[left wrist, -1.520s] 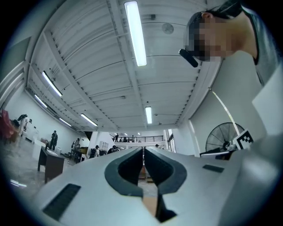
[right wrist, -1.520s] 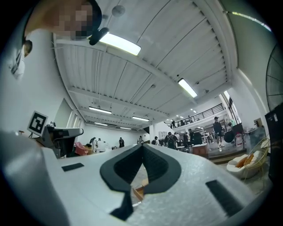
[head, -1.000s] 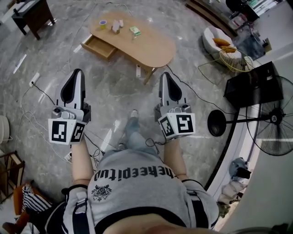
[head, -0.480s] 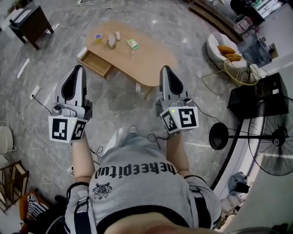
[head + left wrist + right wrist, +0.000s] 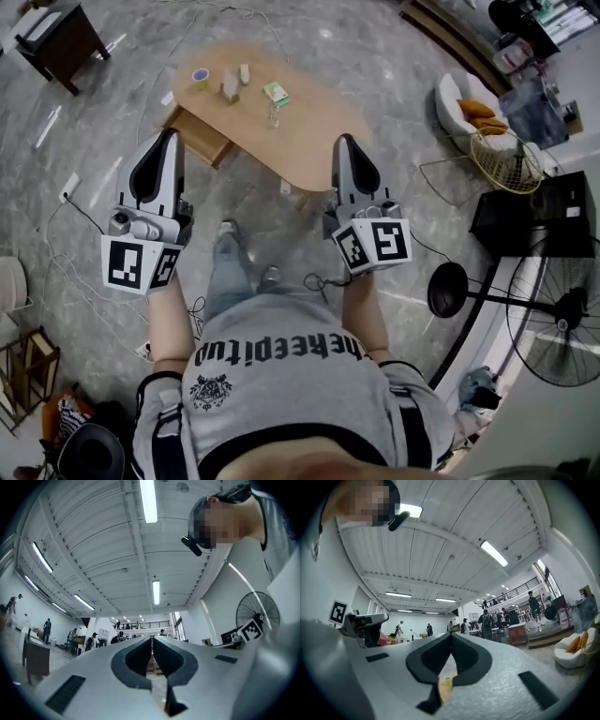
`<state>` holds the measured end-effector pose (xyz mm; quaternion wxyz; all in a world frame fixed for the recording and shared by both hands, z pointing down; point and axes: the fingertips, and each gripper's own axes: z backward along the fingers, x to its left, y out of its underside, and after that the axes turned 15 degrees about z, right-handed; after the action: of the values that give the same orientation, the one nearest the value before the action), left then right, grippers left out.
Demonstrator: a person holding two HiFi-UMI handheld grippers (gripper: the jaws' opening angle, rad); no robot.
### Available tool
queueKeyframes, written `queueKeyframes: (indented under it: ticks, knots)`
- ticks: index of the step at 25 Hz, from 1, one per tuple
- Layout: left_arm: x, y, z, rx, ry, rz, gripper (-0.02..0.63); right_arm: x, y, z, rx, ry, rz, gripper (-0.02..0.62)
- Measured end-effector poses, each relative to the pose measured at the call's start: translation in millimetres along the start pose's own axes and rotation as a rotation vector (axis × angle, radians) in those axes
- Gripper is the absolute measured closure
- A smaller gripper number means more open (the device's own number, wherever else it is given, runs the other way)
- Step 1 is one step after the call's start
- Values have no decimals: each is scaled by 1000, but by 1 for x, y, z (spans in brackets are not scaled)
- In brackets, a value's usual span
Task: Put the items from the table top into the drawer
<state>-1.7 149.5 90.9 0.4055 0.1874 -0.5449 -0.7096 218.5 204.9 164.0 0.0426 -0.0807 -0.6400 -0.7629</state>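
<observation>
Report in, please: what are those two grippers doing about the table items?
Left gripper and right gripper shut, empty. Items on table, drawer open. Cables on floor nearby.

Right tool (image 5: 451, 634), jaws together, frames a small yellow object (image 5: 447, 680) on a table (image 5: 442, 694).

On the desk (image 5: 309, 131) in the head view, the items were too small to name: a round thing (image 5: 201, 77), perhaps a cup, pale blocks (image 5: 232, 84) and a green packet (image 5: 276, 92). The inside of the open drawer (image 5: 204, 139) was too small to read. The right gripper (image 5: 343, 141) hid the desk's near end. The fan (image 5: 561, 323) was cut off by the right edge.
</observation>
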Motion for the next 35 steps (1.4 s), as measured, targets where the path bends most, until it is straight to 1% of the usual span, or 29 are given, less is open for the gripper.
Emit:
queueKeyframes:
  ticks: [2, 5, 12, 20, 23, 26, 29, 31, 35]
  knots:
    - [16, 10, -15, 14, 10, 11, 594, -2, 8, -16, 13, 12, 7, 592]
    - [44, 18, -43, 14, 40, 30, 594, -8, 17, -51, 21, 41, 8, 592]
    - [122, 17, -115, 8, 83, 52, 594, -15, 27, -144, 32, 90, 9, 592]
    - [222, 18, -163, 28, 92, 66, 594, 7, 47, -243, 54, 110, -9, 592]
    - [252, 20, -177, 36, 102, 74, 594, 15, 55, -271, 62, 122, -21, 592]
    - [273, 26, -187, 48, 119, 81, 594, 20, 62, -290, 74, 132, -17, 592]
    - [290, 33, -195, 41, 123, 119, 594, 23, 71, -303, 101, 137, -5, 592]
    - [297, 39, -201, 45, 128, 144, 594, 21, 78, -308, 127, 144, -7, 592]
    - [308, 54, -216, 71, 124, 165, 594, 13, 93, -319, 166, 151, -16, 592]
